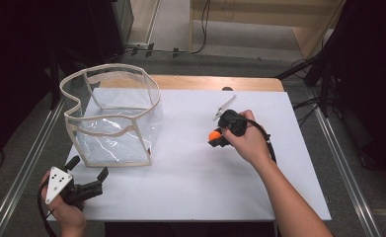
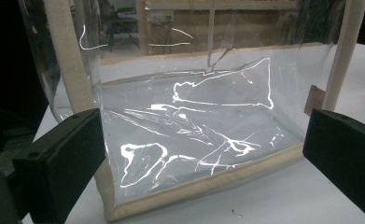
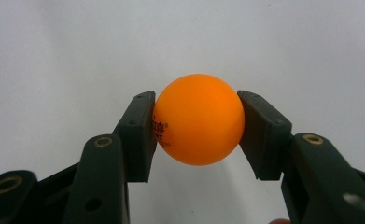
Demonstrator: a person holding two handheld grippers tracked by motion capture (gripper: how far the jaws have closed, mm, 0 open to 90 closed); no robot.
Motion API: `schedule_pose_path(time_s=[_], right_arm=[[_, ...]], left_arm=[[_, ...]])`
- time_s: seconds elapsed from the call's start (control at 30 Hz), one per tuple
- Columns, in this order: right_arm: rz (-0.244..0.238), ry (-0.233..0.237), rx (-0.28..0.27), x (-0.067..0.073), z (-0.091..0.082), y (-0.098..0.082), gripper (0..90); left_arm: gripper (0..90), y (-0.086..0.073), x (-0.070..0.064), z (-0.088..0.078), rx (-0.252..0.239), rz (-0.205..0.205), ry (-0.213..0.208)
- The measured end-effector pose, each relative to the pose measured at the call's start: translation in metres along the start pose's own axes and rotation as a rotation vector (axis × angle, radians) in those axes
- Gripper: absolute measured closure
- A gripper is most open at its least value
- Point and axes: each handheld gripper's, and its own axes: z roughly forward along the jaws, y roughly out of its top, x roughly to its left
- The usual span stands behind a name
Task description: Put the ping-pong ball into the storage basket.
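High view: the right gripper [image 1: 217, 136] clamps a smooth orange ball [image 1: 213, 134] above the white sheet [image 1: 190, 173]; a clear plastic bag [image 1: 112, 118] with beige cloth trim stands well left. Left gripper view: the left gripper [image 2: 203, 154] gapes wide, empty, facing the crinkled bag [image 2: 194, 116]. Right gripper view: matte black pads [image 3: 140, 135] press the round ball [image 3: 199, 119].

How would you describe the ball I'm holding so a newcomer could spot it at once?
Start at the white table top, with the clear plastic bag trimmed in beige standing at its left. To the bag's right, the right gripper is shut on an orange table tennis ball. It is the one bright, round thing there, with small dark print on its side.
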Motion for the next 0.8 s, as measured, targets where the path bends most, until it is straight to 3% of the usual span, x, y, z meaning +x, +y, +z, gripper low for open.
schedule_pose_path(time_s=[0.8], right_arm=[[-0.042,0.024,0.006,0.006,0.002,0.022,47.9]], left_arm=[[0.0,0.000,0.000,0.000,0.002,-0.001,-0.002]])
